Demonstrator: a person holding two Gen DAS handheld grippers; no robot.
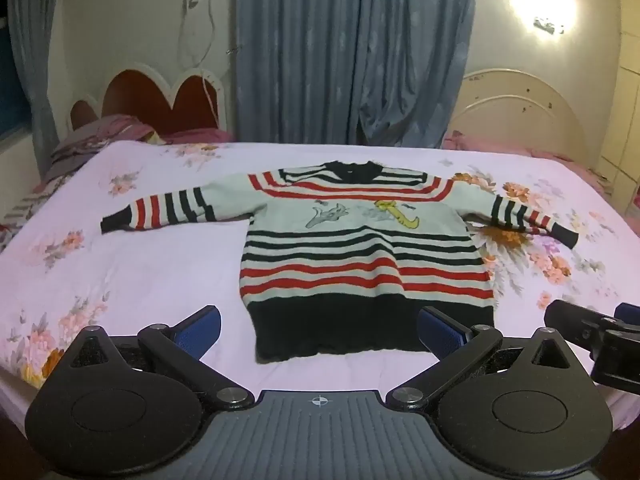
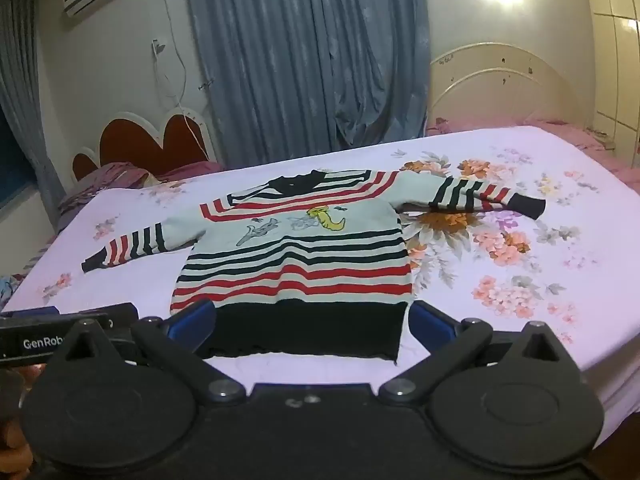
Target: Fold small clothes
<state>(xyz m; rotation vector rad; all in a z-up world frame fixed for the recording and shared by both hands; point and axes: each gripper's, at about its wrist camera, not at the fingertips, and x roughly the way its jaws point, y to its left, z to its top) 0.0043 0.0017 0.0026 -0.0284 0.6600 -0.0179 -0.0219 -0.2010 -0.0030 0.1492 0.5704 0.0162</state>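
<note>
A small striped sweater (image 1: 360,256) in white, red and black lies flat on the bed, front up, both sleeves spread out, its black hem nearest me. A cartoon print sits on its chest. My left gripper (image 1: 320,330) hovers open in front of the hem, blue pads wide apart, touching nothing. The right wrist view shows the same sweater (image 2: 296,264), with my right gripper (image 2: 312,322) open just short of the hem and holding nothing. The right gripper's body (image 1: 592,332) shows at the right edge of the left wrist view.
The bed carries a pale pink floral sheet (image 1: 120,272) with bare room on both sides of the sweater. A red scalloped headboard (image 1: 160,100) and crumpled bedding (image 1: 100,136) lie far left. Blue curtains (image 1: 352,52) hang behind, and a cream headboard (image 1: 516,108) stands at the right.
</note>
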